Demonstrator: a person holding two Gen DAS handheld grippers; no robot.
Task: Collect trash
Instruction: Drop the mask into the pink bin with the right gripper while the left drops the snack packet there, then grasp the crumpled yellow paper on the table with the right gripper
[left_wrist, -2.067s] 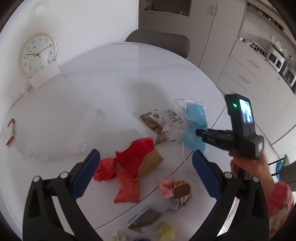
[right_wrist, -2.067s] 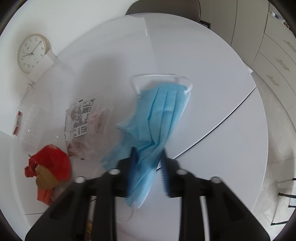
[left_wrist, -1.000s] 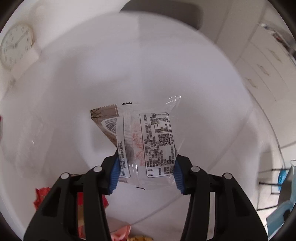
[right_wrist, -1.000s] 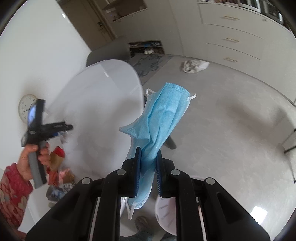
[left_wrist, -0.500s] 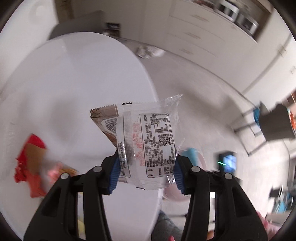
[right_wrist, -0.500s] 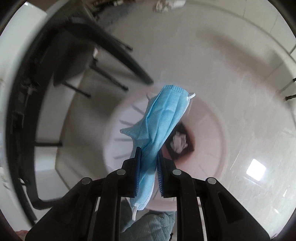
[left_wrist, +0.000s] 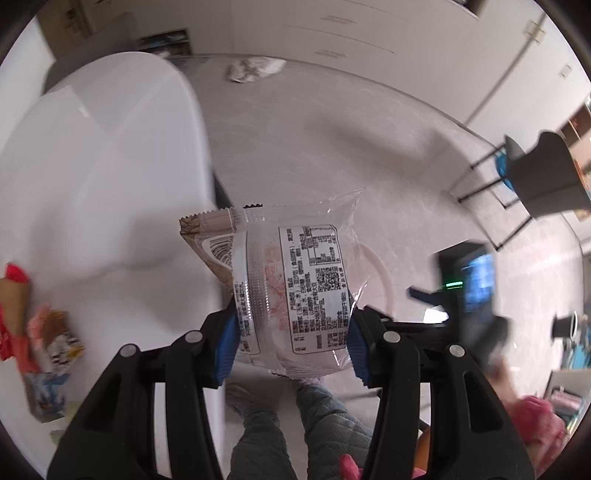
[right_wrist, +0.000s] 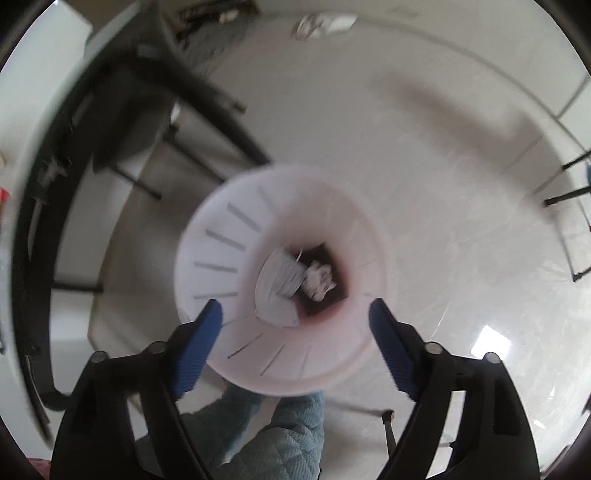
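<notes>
Left gripper (left_wrist: 291, 332) jaws clamped on a wrapper (left_wrist: 291, 291) — off the counter (left_wrist: 92, 184) edge. Right gripper (right_wrist: 295, 332) jaws just sprung wide, empty — over the bin (right_wrist: 221, 236), mask (right_wrist: 280, 288) inside.

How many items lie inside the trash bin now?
2: a pale crumpled mask on the left of the bin bottom, and a small white wad to its right. Blur may hide more.

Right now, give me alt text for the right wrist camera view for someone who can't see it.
The right gripper, its blue-padded jaws just opened and empty, points down into a round white waste bin on a pale floor. A crumpled pale mask and white paper scrap lie at the bottom. Quilted blue-grey trouser legs show below.
</notes>
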